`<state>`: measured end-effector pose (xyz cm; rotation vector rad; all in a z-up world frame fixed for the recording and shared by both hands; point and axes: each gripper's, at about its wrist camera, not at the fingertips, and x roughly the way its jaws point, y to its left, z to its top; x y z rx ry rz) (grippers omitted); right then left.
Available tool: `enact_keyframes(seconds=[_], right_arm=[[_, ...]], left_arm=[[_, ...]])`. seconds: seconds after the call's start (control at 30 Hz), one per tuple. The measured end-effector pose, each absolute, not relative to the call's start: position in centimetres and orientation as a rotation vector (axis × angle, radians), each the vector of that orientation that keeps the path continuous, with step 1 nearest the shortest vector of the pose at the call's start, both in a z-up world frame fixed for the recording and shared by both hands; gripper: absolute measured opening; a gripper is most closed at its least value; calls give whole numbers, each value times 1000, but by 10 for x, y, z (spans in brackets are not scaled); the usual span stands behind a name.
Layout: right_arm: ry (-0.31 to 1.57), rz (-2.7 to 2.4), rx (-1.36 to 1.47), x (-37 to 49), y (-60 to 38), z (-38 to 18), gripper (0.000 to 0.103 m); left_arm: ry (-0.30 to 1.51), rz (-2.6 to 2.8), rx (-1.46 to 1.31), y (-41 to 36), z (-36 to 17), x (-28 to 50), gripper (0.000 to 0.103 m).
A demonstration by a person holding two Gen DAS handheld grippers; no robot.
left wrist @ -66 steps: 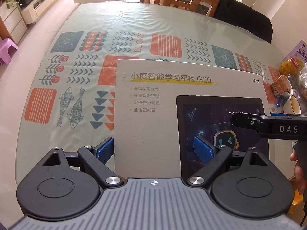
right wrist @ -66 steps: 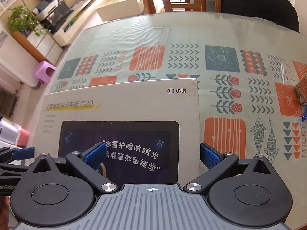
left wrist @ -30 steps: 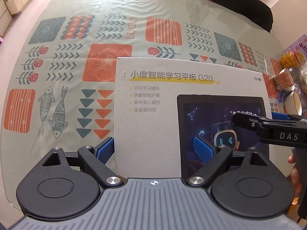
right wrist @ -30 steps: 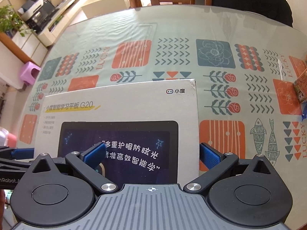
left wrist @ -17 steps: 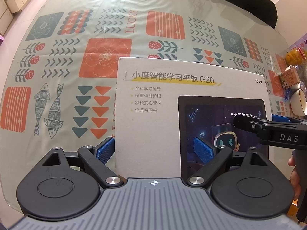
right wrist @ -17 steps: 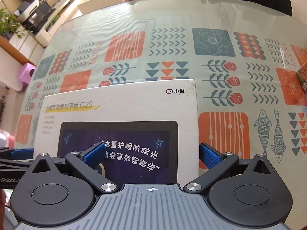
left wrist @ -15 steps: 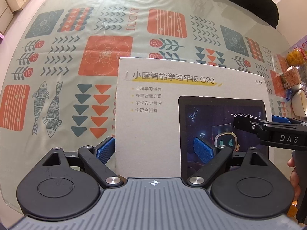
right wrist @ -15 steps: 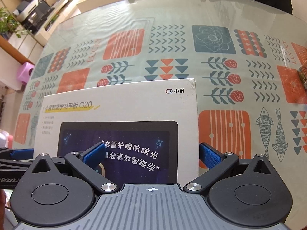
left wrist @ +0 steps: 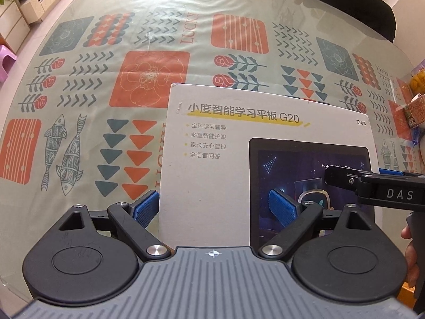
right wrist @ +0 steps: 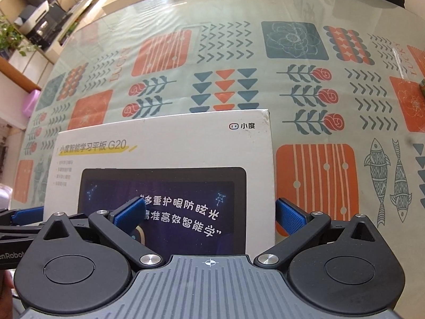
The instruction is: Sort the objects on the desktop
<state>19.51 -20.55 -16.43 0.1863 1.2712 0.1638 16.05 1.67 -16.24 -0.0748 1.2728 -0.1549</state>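
Observation:
A large flat white tablet box [left wrist: 233, 159] with a tablet picture and Chinese text is held level above the patterned table. My left gripper [left wrist: 215, 208] grips its left end, one blue pad [left wrist: 146, 208] under the edge and one [left wrist: 281, 210] on top. My right gripper [right wrist: 209, 212] grips its right end the same way, pads [right wrist: 289, 216] at the box's right edge. The box also shows in the right wrist view [right wrist: 164, 154]. The right gripper shows at the right of the left wrist view [left wrist: 379, 186].
The round glass-topped table [left wrist: 148, 74] has a patterned cloth. Snack packets and a bowl [left wrist: 417, 106] sit at its right edge. A dark-draped chair [left wrist: 353, 5] stands behind the table. A purple stool [left wrist: 5, 58] is on the floor at left.
Both grippers have carried the box forward and lower over the table. The pattern under the box has shifted toward me. The grip on the box is unchanged.

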Motion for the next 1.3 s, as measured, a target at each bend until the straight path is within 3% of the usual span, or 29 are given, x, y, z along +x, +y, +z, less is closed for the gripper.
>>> enact_keyframes(seconds=[1.3], right_arm=[[1113, 47, 166, 160, -206, -141, 103]], left_arm=[[1300, -87, -86, 11, -158, 149, 103]])
